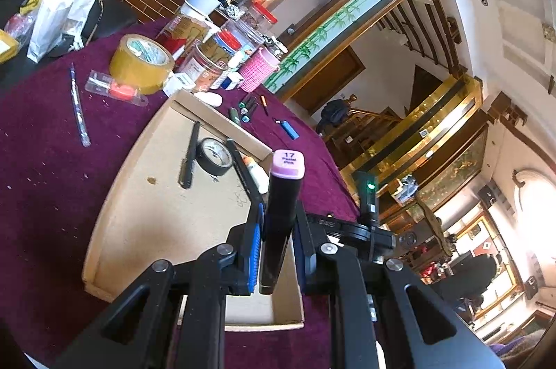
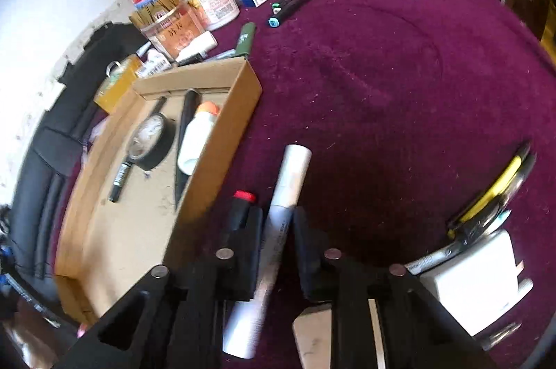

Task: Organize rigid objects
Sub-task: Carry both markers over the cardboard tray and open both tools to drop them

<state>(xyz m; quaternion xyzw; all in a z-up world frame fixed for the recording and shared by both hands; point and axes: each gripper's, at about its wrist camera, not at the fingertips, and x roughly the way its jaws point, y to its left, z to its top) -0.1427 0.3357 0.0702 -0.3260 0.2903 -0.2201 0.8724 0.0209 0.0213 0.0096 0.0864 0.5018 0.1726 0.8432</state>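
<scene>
Left tongs [image 1: 276, 250] pinch a pink-capped marker [image 1: 282, 216] above my cardboard tray [image 1: 139, 205]; right tongs [image 2: 278, 243] clamp a white pen [image 2: 278, 223] on the maroon-clothed bench [image 2: 399, 90].

Tape roll [image 2: 151, 139], pen [image 2: 120, 174] and glue stick [image 2: 196, 139] inside cardboard tray [image 2: 222, 132]; white tube [image 2: 278, 212] just right of it.
</scene>
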